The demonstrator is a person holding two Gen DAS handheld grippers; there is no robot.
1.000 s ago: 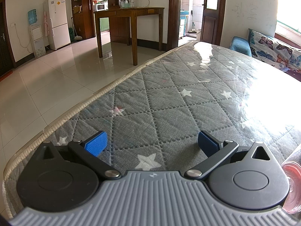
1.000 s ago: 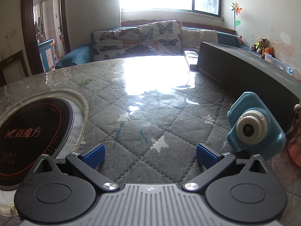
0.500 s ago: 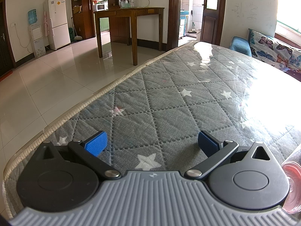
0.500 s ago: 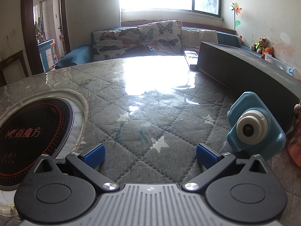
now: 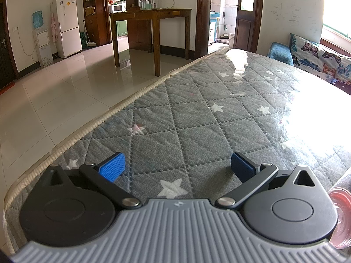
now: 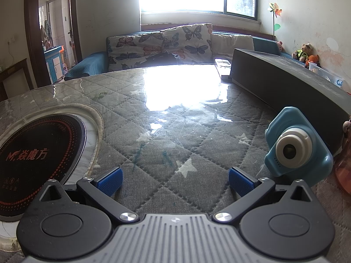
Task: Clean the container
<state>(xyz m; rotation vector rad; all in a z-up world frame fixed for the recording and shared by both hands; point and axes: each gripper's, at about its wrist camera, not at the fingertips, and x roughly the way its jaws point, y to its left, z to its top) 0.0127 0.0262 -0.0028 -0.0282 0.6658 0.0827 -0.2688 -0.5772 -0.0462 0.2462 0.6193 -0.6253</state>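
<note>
Two grippers, left gripper (image 5: 177,167) and right gripper (image 6: 174,182), fingers spread, one blue toy camera (image 6: 296,146)

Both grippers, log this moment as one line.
left gripper: open, empty | right gripper: open, empty | pink container: untouched, right edge | stage: not begun

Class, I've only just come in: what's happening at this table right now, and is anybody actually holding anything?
Nothing is held. The left gripper and right gripper sit open and empty, low over the quilted table cover. A pink see-through container shows at the left view's right edge, ungrasped. A blue toy camera stands ahead of the right gripper, an induction hob to its left.
</note>
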